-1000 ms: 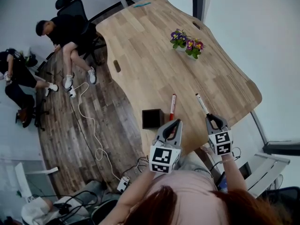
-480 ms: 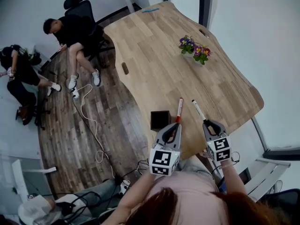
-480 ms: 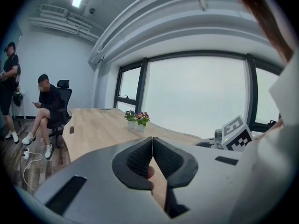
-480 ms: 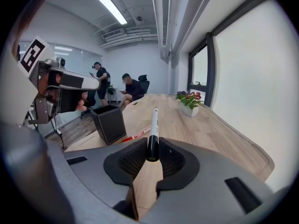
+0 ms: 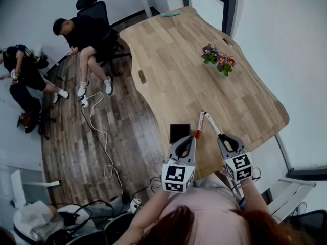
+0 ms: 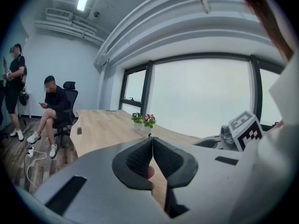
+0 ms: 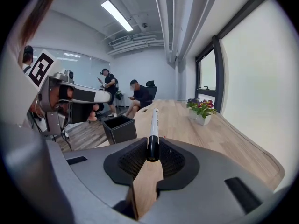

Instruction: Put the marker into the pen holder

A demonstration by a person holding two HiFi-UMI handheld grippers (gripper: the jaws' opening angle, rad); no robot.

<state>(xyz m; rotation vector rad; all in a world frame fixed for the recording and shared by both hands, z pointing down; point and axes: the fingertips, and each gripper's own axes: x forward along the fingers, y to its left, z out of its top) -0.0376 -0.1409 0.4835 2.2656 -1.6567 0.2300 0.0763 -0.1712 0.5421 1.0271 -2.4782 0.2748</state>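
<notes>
- Head view: shows pen holder (image 5: 179, 131) at the near edge of the table (image 5: 168, 60), red marker (image 5: 200, 124) lying just beside it; shows left gripper (image 5: 190, 138) low by the holder; shows right gripper (image 5: 223, 138) carrying white marker (image 5: 212, 125), tip pointing away.
- Left gripper view: shows jaws pressed together, nothing clearly between them; flowers (image 6: 144, 119) further along the table.
- Right gripper view: shows jaws clamped on the white marker's black end; pen holder ahead to the left, apart from the marker.

Two grey handheld grippers are each clamping one marker: the left gripper (image 5: 192, 136) one red-capped marker (image 5: 201, 122), the right gripper (image 5: 224, 137) one white black-ended marker (image 5: 212, 124). One black square pen holder (image 5: 179, 132) and one white pot of purple flowers (image 5: 218, 61) are standing on one pale wooden table (image 5: 168, 60).
</notes>
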